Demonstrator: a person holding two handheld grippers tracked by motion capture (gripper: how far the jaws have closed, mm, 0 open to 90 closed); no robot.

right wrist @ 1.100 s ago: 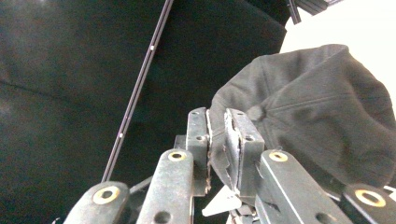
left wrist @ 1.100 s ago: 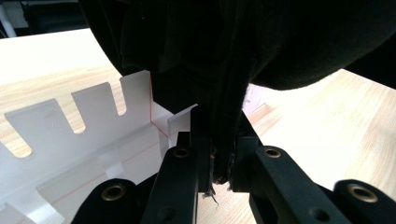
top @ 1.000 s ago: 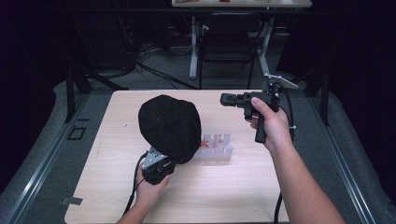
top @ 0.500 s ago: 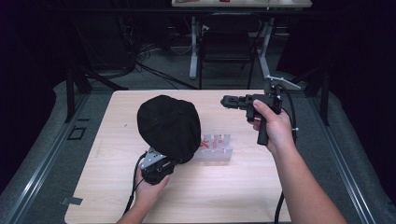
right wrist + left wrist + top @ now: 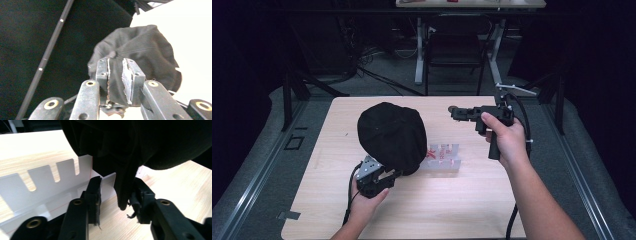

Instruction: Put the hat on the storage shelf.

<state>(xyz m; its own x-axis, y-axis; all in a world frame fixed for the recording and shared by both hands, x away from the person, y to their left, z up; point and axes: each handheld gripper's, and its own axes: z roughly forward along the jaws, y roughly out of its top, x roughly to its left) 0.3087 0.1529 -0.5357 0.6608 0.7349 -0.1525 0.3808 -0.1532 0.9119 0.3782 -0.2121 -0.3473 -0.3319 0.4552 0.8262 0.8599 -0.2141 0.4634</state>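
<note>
On the table (image 5: 472, 200) we have just been opening our left gripper (image 5: 115, 195) off the black cap (image 5: 392, 137) draped on the clear rack (image 5: 444, 162); our right gripper (image 5: 454, 112), jaws slightly apart and empty, should next back away.

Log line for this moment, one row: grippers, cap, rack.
left gripper: jaws just opened, cap edge between, loose | right gripper: open, off to the side | black cap: draped on white slotted rack

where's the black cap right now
In the high view the black cap sits left of centre on the table, draped over the clear slotted rack, just beyond the left hand-held gripper.
</note>
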